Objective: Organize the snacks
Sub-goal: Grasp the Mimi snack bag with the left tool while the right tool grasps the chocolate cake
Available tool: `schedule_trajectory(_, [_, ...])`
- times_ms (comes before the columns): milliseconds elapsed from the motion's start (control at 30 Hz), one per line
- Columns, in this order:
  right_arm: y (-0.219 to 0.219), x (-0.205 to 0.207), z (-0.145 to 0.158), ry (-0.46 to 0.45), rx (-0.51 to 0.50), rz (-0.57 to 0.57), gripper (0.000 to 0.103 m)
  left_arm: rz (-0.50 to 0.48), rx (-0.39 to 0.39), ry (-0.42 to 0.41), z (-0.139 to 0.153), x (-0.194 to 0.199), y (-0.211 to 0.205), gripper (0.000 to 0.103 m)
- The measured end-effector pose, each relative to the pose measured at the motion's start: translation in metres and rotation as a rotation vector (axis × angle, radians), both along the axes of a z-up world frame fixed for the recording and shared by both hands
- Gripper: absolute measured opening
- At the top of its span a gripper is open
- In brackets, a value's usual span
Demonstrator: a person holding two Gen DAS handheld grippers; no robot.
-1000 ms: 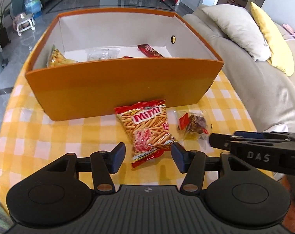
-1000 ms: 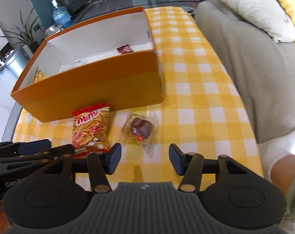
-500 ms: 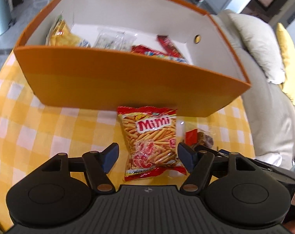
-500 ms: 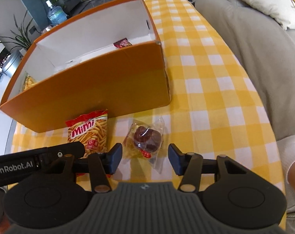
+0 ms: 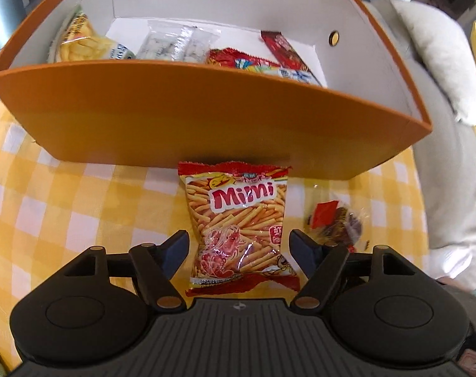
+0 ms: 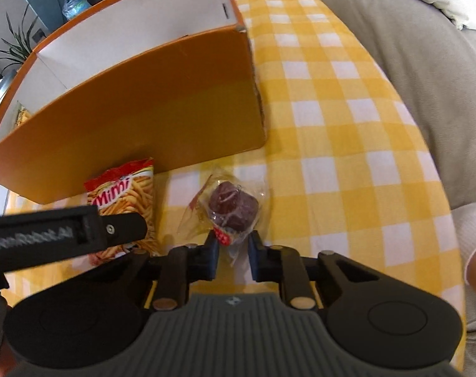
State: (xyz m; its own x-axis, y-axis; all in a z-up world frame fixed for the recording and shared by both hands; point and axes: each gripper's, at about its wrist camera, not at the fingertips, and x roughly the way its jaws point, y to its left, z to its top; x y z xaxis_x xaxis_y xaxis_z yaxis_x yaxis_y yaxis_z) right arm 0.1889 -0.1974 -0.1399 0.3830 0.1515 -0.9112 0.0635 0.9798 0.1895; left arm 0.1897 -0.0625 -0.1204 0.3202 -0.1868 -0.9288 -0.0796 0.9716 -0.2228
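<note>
A grey sofa with a pale cushion runs along one side of the surface, which is covered in a yellow and white checked cloth. On the cloth stands a big orange box with white inner walls. Inside it lie several snack packets: a yellow bag at one end, a clear packet beside it, then a red packet and a dark red bar.

Just in front of the box's near wall lies a red Mimi snack bag, flat on the cloth. The left gripper hangs over it with its jaws spread wide, 1 finger on each side of the bag's lower half, and the jaws have just been opening; neither finger presses the bag.

Near that bag lies a wrapped chocolate cake in clear film. The right gripper has its jaws clenched on the near edge of that wrapper, having just closed on it
</note>
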Motion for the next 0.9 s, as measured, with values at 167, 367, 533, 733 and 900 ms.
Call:
schedule_trajectory(167, [-0.009,-0.001,-0.002,0.021,0.005,-0.012,0.015,-0.02,0.037,0.025,-0.011,0.004,-0.007,0.084])
schedule_trajectory(367, [-0.008,-0.003,-0.001,0.016,-0.007,0.009,0.016,-0.065,0.087,-0.002,-0.012,0.004,-0.014,0.064])
schedule_trajectory(533, [-0.008,-0.007,0.002,-0.001,0.006,0.014,0.022,-0.098,0.082,-0.021,-0.01,0.002,-0.01,0.053])
schedule_trajectory(733, [-0.013,-0.014,0.006,-0.053,0.043,-0.004,0.039,-0.118,0.087,-0.046,-0.006,-0.006,0.003,0.049])
schedule_trajectory(900, [-0.012,-0.014,0.008,-0.111,0.061,-0.011,0.047,-0.114,0.086,-0.058,-0.004,-0.011,0.015,0.048])
